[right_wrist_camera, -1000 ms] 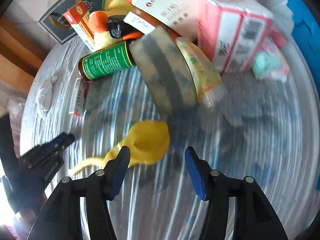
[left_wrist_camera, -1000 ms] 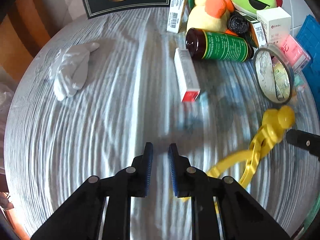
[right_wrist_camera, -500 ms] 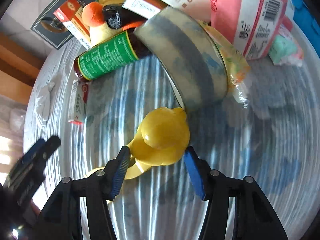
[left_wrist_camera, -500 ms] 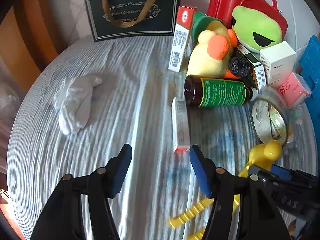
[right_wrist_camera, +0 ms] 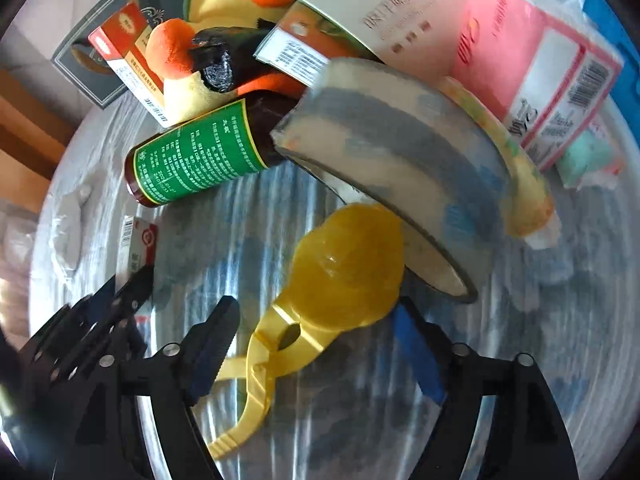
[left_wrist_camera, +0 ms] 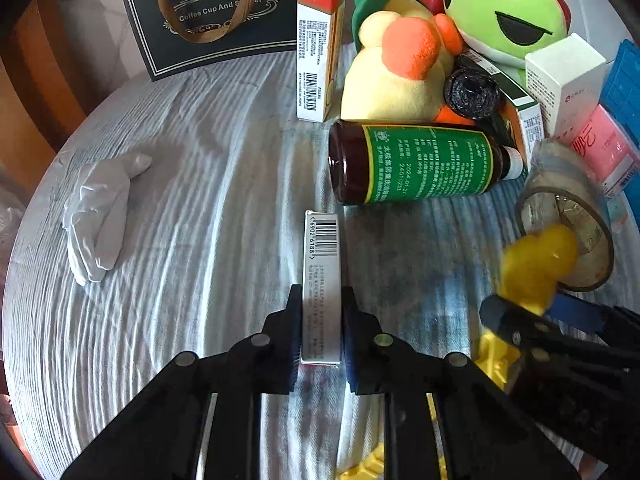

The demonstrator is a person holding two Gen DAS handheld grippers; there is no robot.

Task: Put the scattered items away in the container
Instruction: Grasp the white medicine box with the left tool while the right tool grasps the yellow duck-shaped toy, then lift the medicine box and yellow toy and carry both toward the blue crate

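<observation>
The left gripper [left_wrist_camera: 321,326] has moved up to the box [left_wrist_camera: 321,280] and closed on it. The right gripper [right_wrist_camera: 316,344] has advanced around the yellow scoop [right_wrist_camera: 348,268], jaws opening.

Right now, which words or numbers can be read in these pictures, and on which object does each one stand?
"Coffee Cup And S...er", partly covered by the handle: black gift bag.
"6902-6188" beside a barcode: slim box between the left gripper pads.
Dates on the green bottle label: too blurred to read.
Chinese print on the white box, pink pack, red box: too small or blurred.
</observation>
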